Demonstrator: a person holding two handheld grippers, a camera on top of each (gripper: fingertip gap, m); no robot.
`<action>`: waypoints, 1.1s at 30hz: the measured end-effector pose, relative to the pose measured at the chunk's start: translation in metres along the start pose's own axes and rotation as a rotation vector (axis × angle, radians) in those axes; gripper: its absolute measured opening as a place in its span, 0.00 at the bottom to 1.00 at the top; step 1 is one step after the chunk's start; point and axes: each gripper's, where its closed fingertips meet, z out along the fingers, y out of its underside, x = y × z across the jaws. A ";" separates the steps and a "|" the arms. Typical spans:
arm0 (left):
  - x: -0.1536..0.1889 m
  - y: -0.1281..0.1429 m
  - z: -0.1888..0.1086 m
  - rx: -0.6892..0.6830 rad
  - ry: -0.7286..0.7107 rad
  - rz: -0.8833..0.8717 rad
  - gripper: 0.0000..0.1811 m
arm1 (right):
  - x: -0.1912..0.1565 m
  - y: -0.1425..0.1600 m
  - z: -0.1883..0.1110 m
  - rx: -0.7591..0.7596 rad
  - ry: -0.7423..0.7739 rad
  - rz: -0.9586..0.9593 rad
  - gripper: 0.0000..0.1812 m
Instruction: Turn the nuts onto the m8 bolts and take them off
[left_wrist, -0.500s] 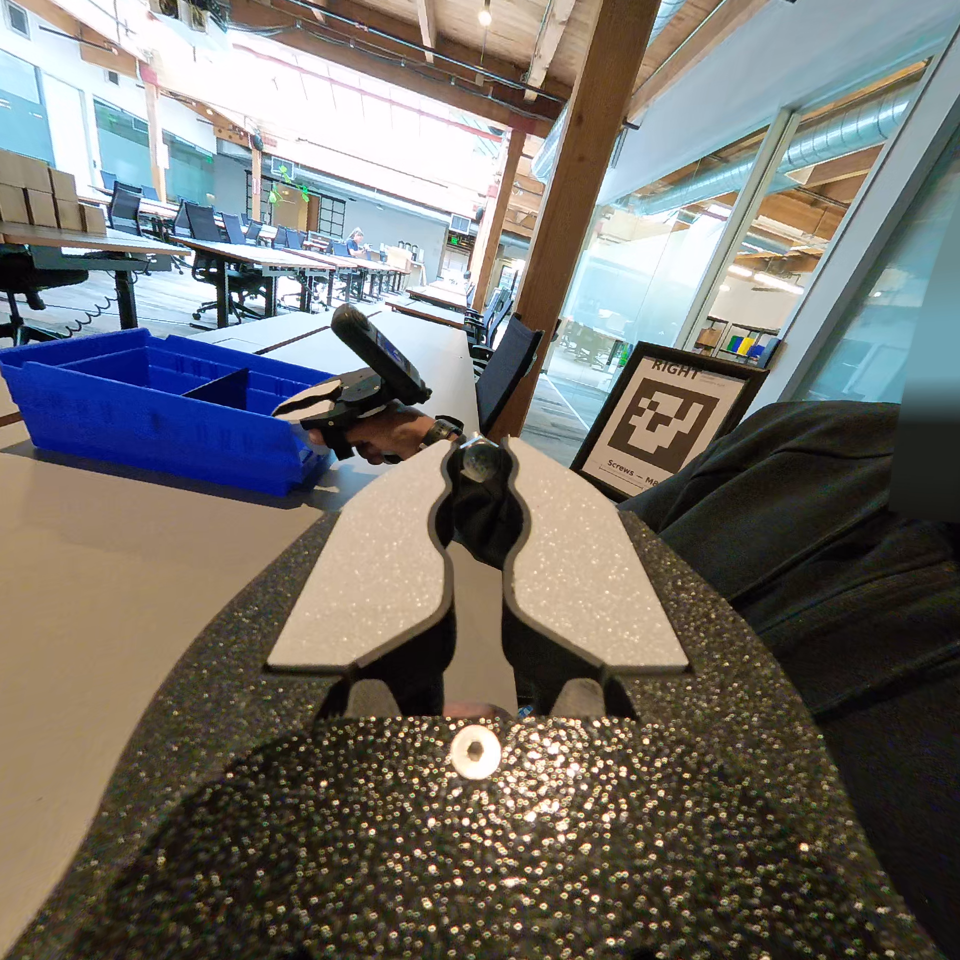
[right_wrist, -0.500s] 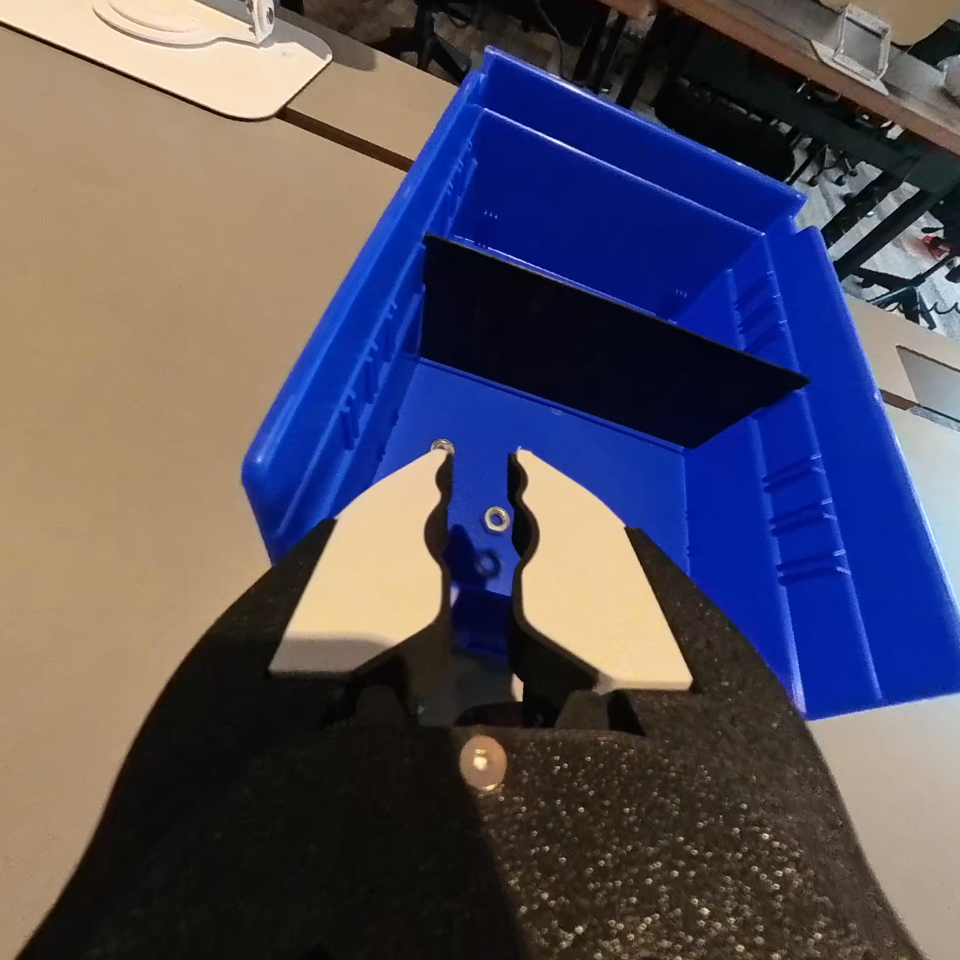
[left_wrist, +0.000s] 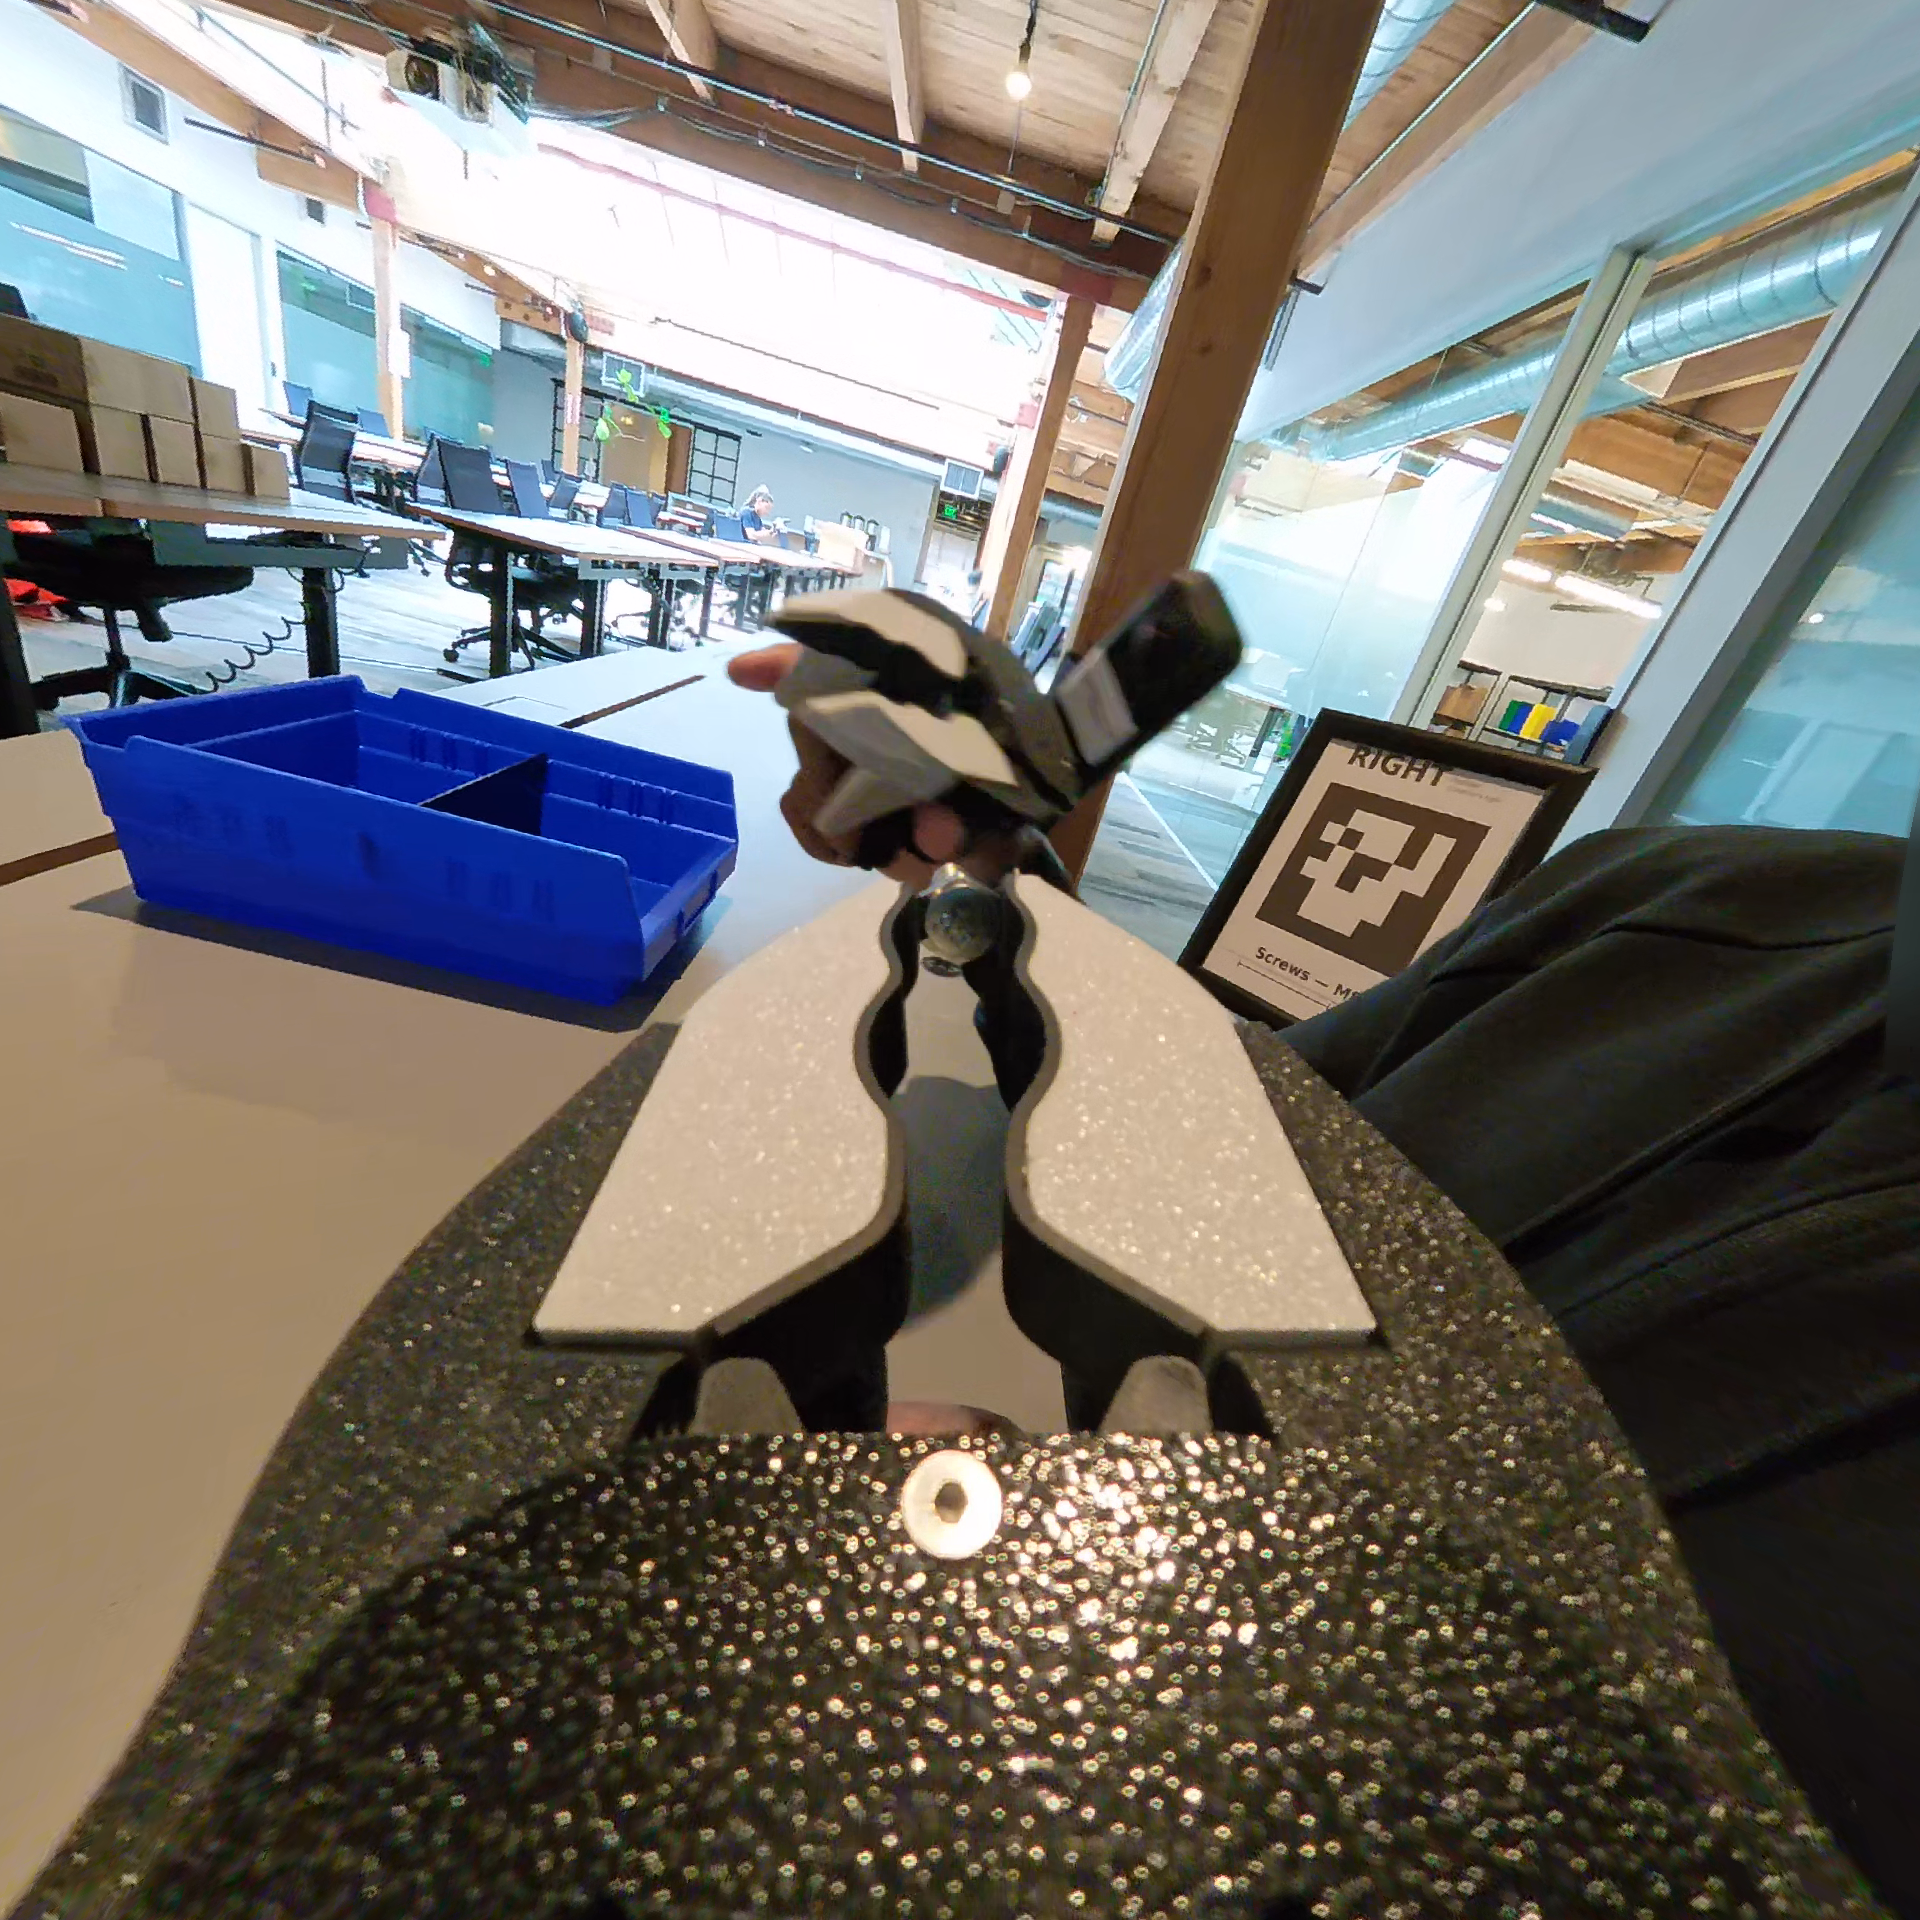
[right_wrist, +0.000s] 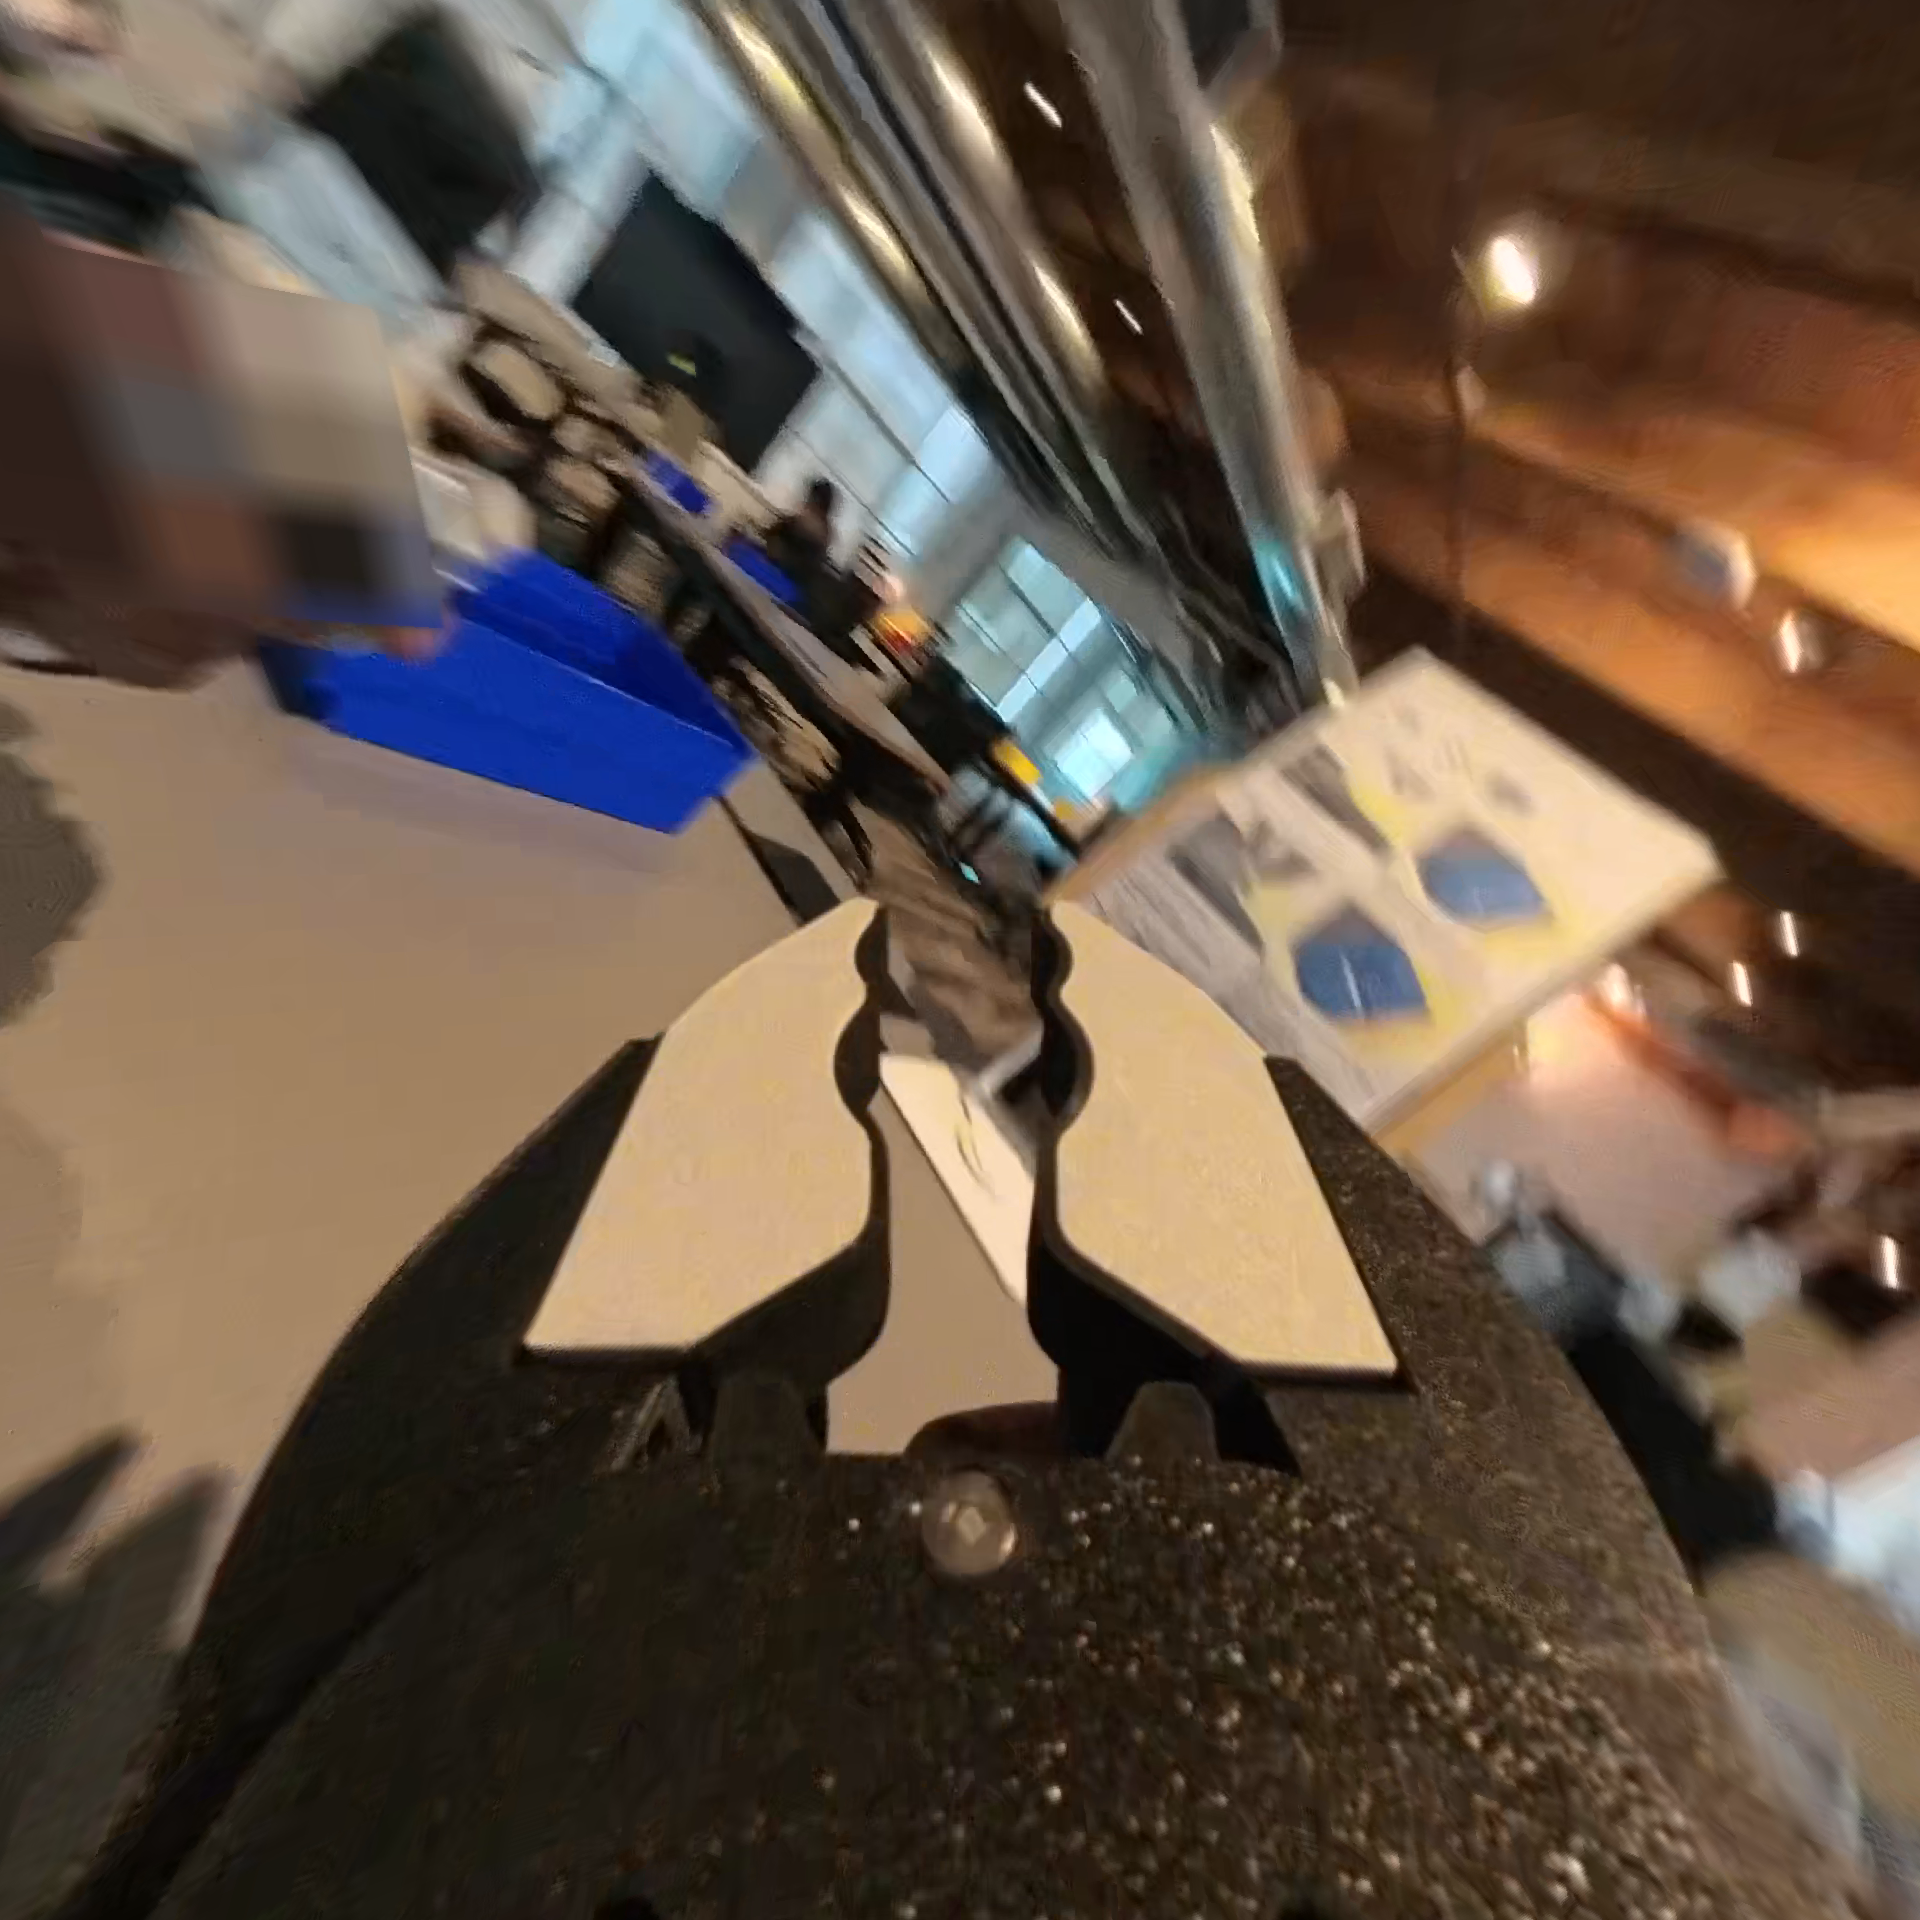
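My left gripper (left_wrist: 961, 914) is shut on a silver bolt (left_wrist: 961, 923), whose head shows between the fingertips, held above the grey table (left_wrist: 260, 1143). In the left wrist view, a hand holds my right gripper (left_wrist: 821, 670) just beyond and above the bolt, its fingers pointing left with a gap between them. The right wrist view is blurred by motion. There my right gripper (right_wrist: 961, 935) has a narrow gap between the fingers and nothing in it. No nut shows in either view.
A blue divided bin (left_wrist: 416, 821) stands on the table to the left and also shows in the right wrist view (right_wrist: 499, 707). A framed marker sign (left_wrist: 1371, 873) stands at the right. A dark sleeve (left_wrist: 1610, 1091) fills the right side. A white pad (right_wrist: 956, 1153) lies on the table. Across from one pair of fingers to the other is roughly 12 cm.
My right gripper has lifted out of the blue bin and swung over to just beyond the bolt. My left gripper still holds the bolt and has shifted a little.
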 end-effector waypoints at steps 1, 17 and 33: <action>-0.001 0.001 0.001 -0.005 -0.004 -0.002 0.08 | -0.024 -0.019 0.007 0.050 -0.064 -0.073 0.14; 0.008 0.007 0.003 -0.045 0.035 -0.017 0.08 | -0.118 -0.061 0.040 0.151 -0.274 -0.203 0.10; 0.001 0.000 0.001 0.007 -0.009 -0.008 0.08 | -0.116 -0.059 0.046 0.114 -0.233 -0.231 0.04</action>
